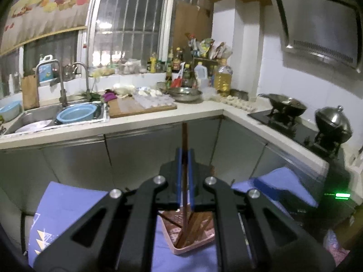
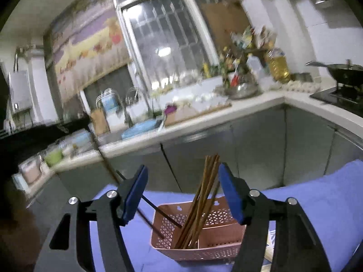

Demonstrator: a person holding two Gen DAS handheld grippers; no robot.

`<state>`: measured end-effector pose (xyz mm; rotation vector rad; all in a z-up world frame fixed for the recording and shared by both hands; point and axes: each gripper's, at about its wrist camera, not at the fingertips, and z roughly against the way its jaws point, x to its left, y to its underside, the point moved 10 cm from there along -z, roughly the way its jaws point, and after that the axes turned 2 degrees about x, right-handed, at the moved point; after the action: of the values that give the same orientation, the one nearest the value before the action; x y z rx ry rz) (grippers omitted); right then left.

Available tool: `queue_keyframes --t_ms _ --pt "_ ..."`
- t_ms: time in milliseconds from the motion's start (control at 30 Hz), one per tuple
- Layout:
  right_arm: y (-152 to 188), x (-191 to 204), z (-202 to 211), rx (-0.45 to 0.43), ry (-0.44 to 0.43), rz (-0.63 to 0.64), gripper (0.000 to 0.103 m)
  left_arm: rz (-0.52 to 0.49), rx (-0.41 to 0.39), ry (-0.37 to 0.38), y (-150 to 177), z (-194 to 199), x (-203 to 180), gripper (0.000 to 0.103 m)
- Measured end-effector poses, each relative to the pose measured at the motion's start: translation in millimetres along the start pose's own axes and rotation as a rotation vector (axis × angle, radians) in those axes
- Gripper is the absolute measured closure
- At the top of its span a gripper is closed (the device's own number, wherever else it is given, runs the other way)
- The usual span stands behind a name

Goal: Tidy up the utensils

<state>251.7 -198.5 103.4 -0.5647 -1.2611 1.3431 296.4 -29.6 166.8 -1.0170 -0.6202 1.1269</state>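
Observation:
A pink perforated basket (image 2: 211, 247) stands on a blue cloth (image 2: 317, 192). Several brown chopsticks (image 2: 205, 188) lean upright in its left compartment. My right gripper (image 2: 183, 170) hangs just above it, open, and the chopstick tops rise between its blue pads (image 2: 229, 192) without being pressed. Two dark sticks (image 2: 156, 210) slant into the basket from the left, blurred. In the left wrist view my left gripper (image 1: 185, 156) is shut on a single brown chopstick (image 1: 184, 136), whose lower end reaches down into the pink basket (image 1: 172, 247).
Grey cabinet doors (image 1: 147, 158) face me under a white L-shaped counter (image 1: 158, 122). On it are a sink with a blue basin (image 1: 76, 113), a cutting board (image 1: 136, 108), bottles, and a stove with a wok (image 1: 285, 104) and a lidded pot (image 1: 333, 122).

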Motion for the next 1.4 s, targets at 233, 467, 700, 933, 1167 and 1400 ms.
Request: queue_keyframes --t_ms 233,467,700,933,1167,1400 --pt "67 -29 61 -0.027 -0.014 -0.153 0.037 -0.055 0.326 -0.017 83 -90 -10 0.097" --pt "168 -62 90 0.130 0.102 -0.181 0.037 0.110 0.196 -0.101 89 -38 32 0.078" --pt "223 -55 114 0.241 0.115 -0.188 0.037 0.130 0.125 -0.160 158 40 43 0.061" --pt "255 -39 138 0.302 0.119 -0.177 0.037 0.068 0.273 -0.132 278 75 7 0.061" --pt "272 -28 175 0.328 0.120 -0.207 0.037 0.057 0.316 -0.091 336 111 -25 0.061" --pt "282 -39 184 0.360 0.155 -0.208 0.037 0.079 0.286 -0.075 344 113 -32 0.061"
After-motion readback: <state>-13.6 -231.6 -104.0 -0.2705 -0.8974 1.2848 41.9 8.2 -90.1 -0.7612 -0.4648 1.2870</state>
